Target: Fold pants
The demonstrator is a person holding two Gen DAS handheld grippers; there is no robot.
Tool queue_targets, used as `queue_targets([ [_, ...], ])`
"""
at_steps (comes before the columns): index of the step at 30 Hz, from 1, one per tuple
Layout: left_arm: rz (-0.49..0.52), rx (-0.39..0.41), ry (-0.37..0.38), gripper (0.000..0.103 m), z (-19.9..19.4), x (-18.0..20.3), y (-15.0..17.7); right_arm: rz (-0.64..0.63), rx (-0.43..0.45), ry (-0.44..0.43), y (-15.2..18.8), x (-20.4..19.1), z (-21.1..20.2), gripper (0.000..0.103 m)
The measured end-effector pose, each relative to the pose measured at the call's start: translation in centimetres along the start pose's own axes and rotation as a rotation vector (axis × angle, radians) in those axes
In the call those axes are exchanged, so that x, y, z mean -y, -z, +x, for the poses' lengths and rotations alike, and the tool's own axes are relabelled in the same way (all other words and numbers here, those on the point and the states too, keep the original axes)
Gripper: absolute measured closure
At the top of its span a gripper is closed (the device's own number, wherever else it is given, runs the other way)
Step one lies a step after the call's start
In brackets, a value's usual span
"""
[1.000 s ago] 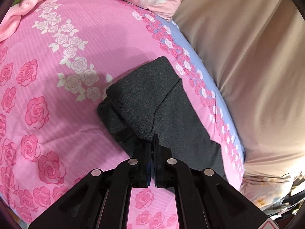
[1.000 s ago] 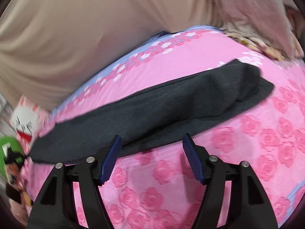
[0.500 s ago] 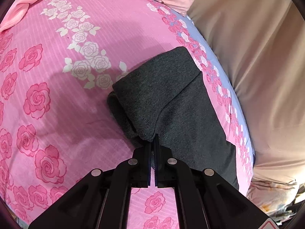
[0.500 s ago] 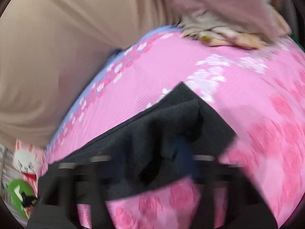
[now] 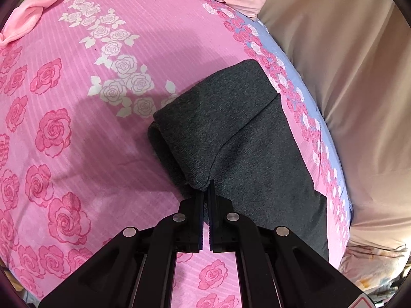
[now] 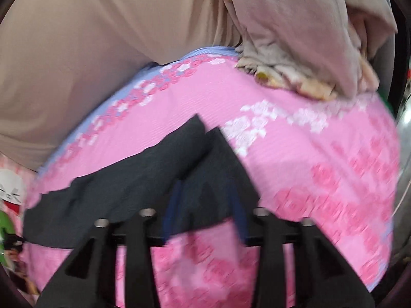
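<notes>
The dark grey pants (image 5: 231, 138) lay on the pink rose-print bedspread (image 5: 77, 128), their long axis running along the bed's edge beside the beige cover (image 5: 346, 77). The left gripper (image 5: 206, 192) was pinched tight on a folded corner of the cloth, directly ahead of its tips. The right gripper (image 6: 205, 205) had just been opening, jaws about half apart over the other end; through the blur the fabric seemed to sit between them, unpressed. Both hands sat equally close, one at each end.
</notes>
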State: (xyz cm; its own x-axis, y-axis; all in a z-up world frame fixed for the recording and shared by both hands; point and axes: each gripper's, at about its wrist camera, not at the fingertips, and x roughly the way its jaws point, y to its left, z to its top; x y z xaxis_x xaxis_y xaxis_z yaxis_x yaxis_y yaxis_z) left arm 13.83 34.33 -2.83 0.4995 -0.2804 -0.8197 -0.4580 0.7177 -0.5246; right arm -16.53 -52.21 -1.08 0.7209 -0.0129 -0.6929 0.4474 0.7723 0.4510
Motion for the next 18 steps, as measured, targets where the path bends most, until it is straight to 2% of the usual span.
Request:
queue_targets([
  [4, -0.005, 0.012, -0.007, 0.101, 0.2, 0.0, 0.3, 0.094, -0.131, -0.216, 1.6, -1.1, 3.5, 0.054],
  [5, -0.005, 0.017, -0.010, 0.101, 0.2, 0.0, 0.4, 0.107, -0.151, -0.233, 1.7, -1.4, 4.5, 0.054],
  [8, -0.002, 0.024, -0.019, 0.101, 0.2, 0.1, 0.6, 0.128, -0.119, -0.252, 0.9, -2.8, 6.3, 0.054],
  [10, -0.004, 0.022, -0.020, 0.101, 0.2, 0.1, 0.5, 0.164, -0.100, -0.296, 0.0, -3.2, 7.2, 0.064],
  [11, -0.004, 0.020, -0.018, 0.101, 0.2, 0.1, 0.5, 0.173, -0.084, -0.280, -0.5, -3.5, 7.7, 0.087],
  [12, -0.004, 0.019, -0.015, 0.101, 0.2, 0.1, 0.4, 0.149, -0.060, -0.250, -1.0, -4.1, 7.6, 0.099],
  [14, -0.005, 0.015, -0.011, 0.101, 0.1, 0.1, 0.2, 0.073, 0.025, -0.212, -2.0, -5.7, 5.2, 0.099],
  [16, 0.001, 0.019, -0.005, 0.101, -0.3, 0.2, 0.1, -0.041, 0.133, -0.140, -2.7, -7.6, 1.1, 0.099],
  [18, 0.023, 0.018, -0.004, 0.101, -0.4, 0.3, 0.1, -0.135, 0.167, -0.012, -2.5, -8.0, -1.1, 0.098],
])
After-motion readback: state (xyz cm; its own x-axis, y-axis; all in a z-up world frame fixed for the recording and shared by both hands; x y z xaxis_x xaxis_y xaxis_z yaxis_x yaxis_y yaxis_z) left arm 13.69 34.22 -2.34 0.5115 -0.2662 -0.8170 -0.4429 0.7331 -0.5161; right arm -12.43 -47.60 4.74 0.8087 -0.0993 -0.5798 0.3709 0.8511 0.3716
